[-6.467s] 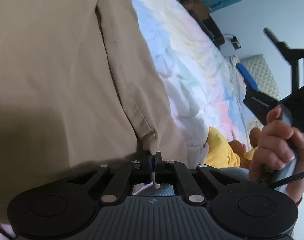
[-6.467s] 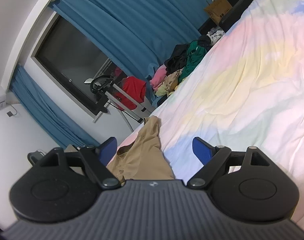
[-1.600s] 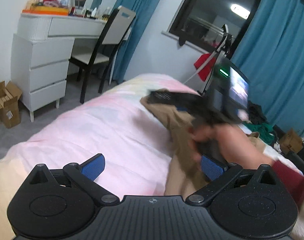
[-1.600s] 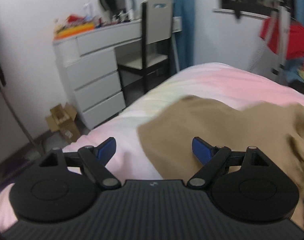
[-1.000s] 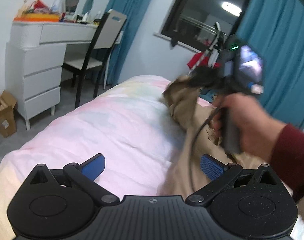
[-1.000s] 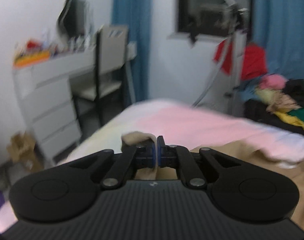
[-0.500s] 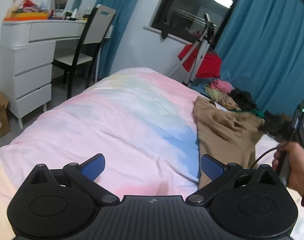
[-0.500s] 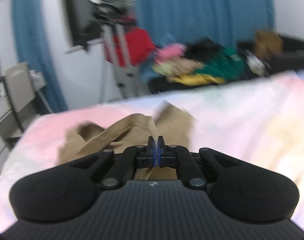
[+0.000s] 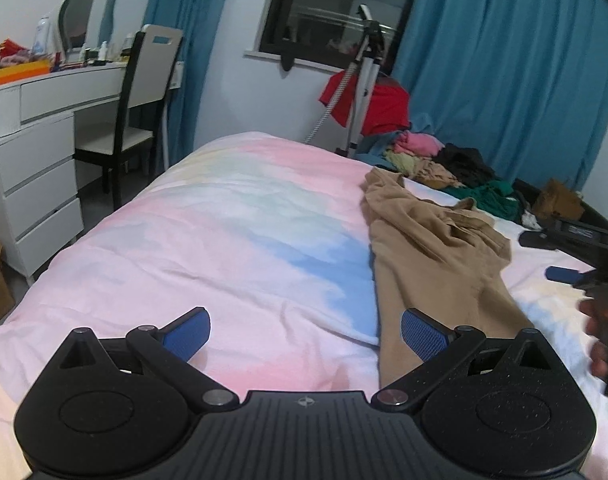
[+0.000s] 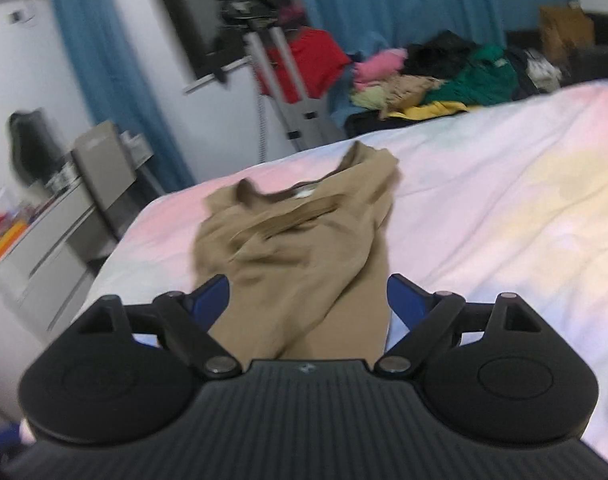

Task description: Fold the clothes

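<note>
Left wrist view: the left gripper (image 9: 305,330) hangs with its blue pads spread wide over the pastel bedspread (image 9: 232,240), holding nothing, while the tan trousers (image 9: 431,248) lie rumpled on the bed from about twelve to three o'clock of it. At three o'clock the right gripper (image 9: 559,254) shows at the frame edge, held in a hand (image 9: 599,336). Seen from its own camera, the right gripper (image 10: 307,300) is also spread apart, the trousers (image 10: 304,248) lying below and between its fingers, a pile of clothes (image 10: 435,76) beyond at one o'clock.
</note>
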